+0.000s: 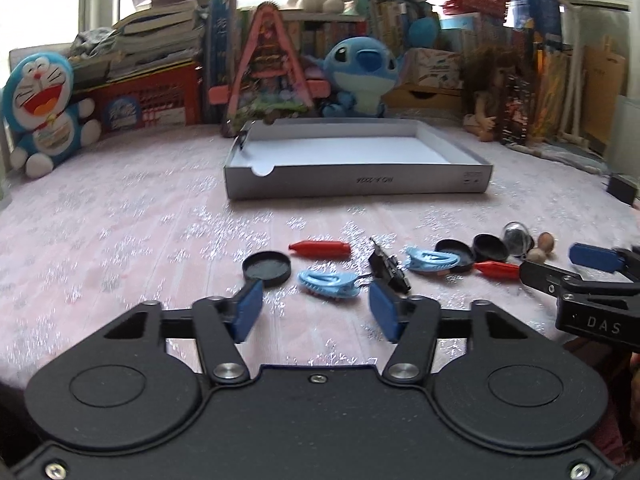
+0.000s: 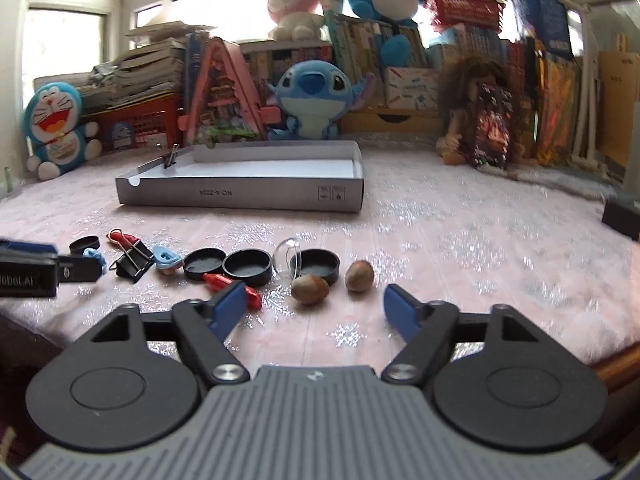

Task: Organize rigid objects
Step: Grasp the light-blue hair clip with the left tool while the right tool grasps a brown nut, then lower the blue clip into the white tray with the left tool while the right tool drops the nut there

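My left gripper (image 1: 316, 305) is open low over the pink cloth, and a light-blue clip (image 1: 328, 282) lies just ahead of its pads, untouched. Around that clip are a black lid (image 1: 267, 268), a red clip (image 1: 320, 249) and a black binder clip (image 1: 388, 268). My right gripper (image 2: 316, 306) is also open and holds nothing. A brown nut (image 2: 310, 289) sits right before its gap, with a second nut (image 2: 359, 276) beside it. Behind them stand three black lids (image 2: 247, 266) and a clear dome (image 2: 286, 258). A red clip (image 2: 218, 280) is half hidden by the left finger.
A shallow grey box (image 1: 356, 190), white inside, stands farther back in the middle, with a binder clip (image 2: 172, 158) on its left rim. Plush toys, books and boxes line the far edge. A small black block (image 2: 622, 220) lies at the right. The table's front edge is near the right gripper.
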The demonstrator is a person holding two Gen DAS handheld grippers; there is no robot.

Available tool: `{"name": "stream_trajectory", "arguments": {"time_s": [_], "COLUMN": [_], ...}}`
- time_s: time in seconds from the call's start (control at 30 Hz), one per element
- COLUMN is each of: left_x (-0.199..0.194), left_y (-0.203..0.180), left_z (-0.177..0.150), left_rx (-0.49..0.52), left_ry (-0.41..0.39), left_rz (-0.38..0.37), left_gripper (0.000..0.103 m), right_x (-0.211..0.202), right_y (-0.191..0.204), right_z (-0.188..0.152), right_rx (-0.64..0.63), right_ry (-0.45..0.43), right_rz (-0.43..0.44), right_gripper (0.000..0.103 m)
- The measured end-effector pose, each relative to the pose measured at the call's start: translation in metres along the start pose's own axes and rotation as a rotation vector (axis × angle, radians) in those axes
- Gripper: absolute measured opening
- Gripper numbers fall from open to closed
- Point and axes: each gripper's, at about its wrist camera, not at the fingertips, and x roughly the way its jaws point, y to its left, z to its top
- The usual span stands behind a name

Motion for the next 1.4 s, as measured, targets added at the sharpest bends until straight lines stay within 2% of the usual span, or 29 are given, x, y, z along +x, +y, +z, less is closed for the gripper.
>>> {"name": "stream_trajectory", "arguments": {"time_s": [0.13, 0.3, 0.37, 0.43, 0.67, 0.77, 0.87, 0.97, 1.4], "left_x": [0.005, 0.012, 0.014, 0.017, 0.024, 0.025, 0.022, 0.016, 0.008], "left_y": [0.002, 0.003, 0.002, 0.003, 0.007, 0.007, 0.006, 0.006, 0.018], "left_z": [0.002, 0.005, 0.004, 0.004, 0.0, -0.001, 0.0, 0.006, 0.046], "left_rx": [0.029, 0.018, 0.035, 0.04, 0.066, 0.074, 0.071, 0.072, 0.026], "left_ry": [0.002, 0.007, 0.002, 0.004, 0.009, 0.006, 0.001, -0.008, -0.058], "left_rz": [-0.032, -0.064, -0.062, -0.068, -0.082, -0.086, -0.09, -0.113, -0.108], "left_gripper": [0.048, 0.048, 0.046, 0.044, 0.04, 0.036, 0.036, 0.036, 0.036], "right_x": [0.004, 0.007, 0.008, 0.011, 0.012, 0.012, 0.01, 0.006, 0.007], "right_y": [-0.002, -0.002, 0.0, 0.001, 0.0, 0.0, 0.0, -0.002, -0.022], "right_z": [0.001, 0.002, 0.003, 0.004, 0.002, 0.002, 0.004, 0.008, 0.038], "right_rx": [-0.025, -0.028, -0.036, -0.046, -0.065, -0.066, -0.051, -0.034, 0.082], "right_ry": [0.011, 0.003, 0.002, 0.009, 0.014, 0.015, 0.011, 0.006, 0.006], "right_rz": [0.017, 0.033, 0.032, 0.041, 0.056, 0.058, 0.059, 0.058, 0.047], "right_gripper": [0.059, 0.049, 0.037, 0.033, 0.032, 0.026, 0.026, 0.026, 0.026]}}
